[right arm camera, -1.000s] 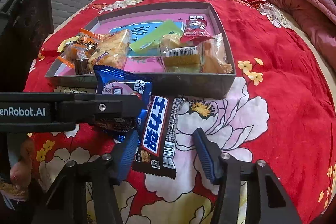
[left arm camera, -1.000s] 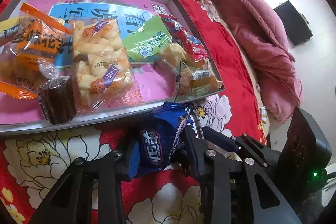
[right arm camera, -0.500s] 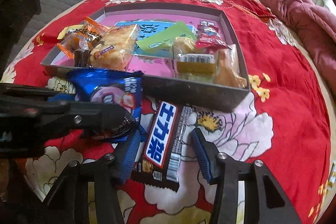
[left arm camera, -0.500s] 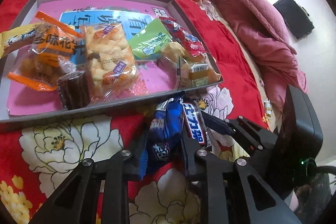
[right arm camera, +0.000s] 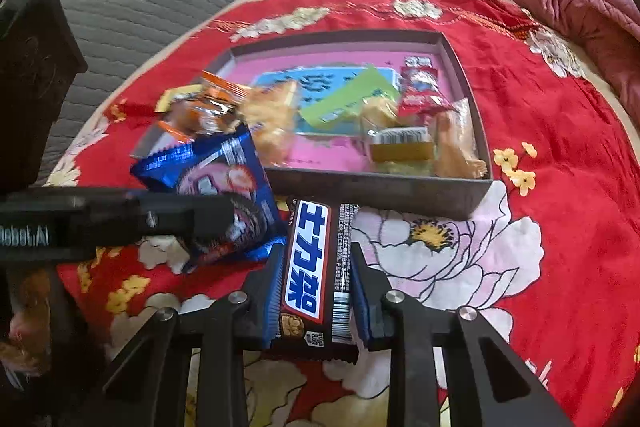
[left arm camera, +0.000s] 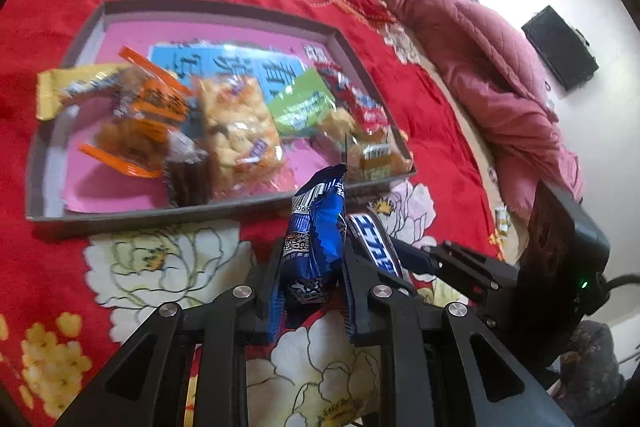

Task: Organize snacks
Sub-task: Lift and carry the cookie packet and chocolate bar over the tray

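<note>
blurred: snacks in tray (left arm camera: pixel 52 155) | hidden: chocolate bar (left arm camera: pixel 374 243) mostly behind left gripper (left arm camera: pixel 310 291) | hidden: blue packet (right arm camera: pixel 224 187) lower part, behind gripper arm

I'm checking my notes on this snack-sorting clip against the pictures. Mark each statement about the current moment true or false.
1. The left gripper holds a blue snack packet. True.
2. The chocolate bar already lies inside the tray. False: it is on the red floral cloth in front of the tray, between the right gripper's closing jaws.
3. The tray is empty. False: several snack packs lie in it.
4. A green packet lies in the tray. True.
5. The tray's floor is pink. True.
</note>
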`<state>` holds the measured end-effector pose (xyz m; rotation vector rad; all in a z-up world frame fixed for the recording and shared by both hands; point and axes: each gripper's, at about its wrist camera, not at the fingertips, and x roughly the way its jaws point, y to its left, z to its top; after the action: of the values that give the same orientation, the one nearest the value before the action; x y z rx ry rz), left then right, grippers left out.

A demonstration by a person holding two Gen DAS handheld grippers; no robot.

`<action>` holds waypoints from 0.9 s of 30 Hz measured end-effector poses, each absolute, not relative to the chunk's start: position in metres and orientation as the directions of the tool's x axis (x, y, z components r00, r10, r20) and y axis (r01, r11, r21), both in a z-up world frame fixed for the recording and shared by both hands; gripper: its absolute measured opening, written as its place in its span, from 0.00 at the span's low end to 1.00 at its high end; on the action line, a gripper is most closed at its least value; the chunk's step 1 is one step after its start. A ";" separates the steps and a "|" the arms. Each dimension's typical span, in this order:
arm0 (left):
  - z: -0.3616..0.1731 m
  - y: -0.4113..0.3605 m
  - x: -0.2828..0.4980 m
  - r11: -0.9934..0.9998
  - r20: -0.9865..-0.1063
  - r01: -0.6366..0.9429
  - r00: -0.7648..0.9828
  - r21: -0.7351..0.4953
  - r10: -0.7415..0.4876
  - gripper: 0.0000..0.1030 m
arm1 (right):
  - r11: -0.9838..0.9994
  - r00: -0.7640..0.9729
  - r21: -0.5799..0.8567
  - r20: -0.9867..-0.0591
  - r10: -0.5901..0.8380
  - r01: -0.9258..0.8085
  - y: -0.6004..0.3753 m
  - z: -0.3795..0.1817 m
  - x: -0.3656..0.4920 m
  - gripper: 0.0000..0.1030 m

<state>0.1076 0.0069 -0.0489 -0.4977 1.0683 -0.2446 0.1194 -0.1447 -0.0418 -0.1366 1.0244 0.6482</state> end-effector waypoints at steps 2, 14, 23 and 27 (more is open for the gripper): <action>-0.040 0.012 0.105 0.865 -0.769 -0.052 0.487 -0.498 -0.414 0.23 | 0.799 0.359 0.198 -0.814 0.457 -0.567 -0.145 -0.037 0.117 0.29; -0.011 0.029 0.099 0.882 -0.760 -0.083 0.549 -0.463 -0.347 0.23 | 0.783 0.423 0.239 -0.732 0.534 -0.575 -0.146 -0.012 0.120 0.29; 0.001 0.033 0.103 0.885 -0.748 -0.090 0.579 -0.456 -0.326 0.23 | 0.791 0.464 0.263 -0.691 0.554 -0.553 -0.153 -0.001 0.130 0.29; 0.004 0.036 0.107 0.888 -0.746 -0.098 0.588 -0.449 -0.312 0.23 | 0.795 0.487 0.264 -0.672 0.558 -0.547 -0.155 0.004 0.136 0.29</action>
<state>0.1072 0.0356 0.0038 -0.4787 0.9430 -0.1303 0.1358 -0.1548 0.0037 0.0148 0.8232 0.6717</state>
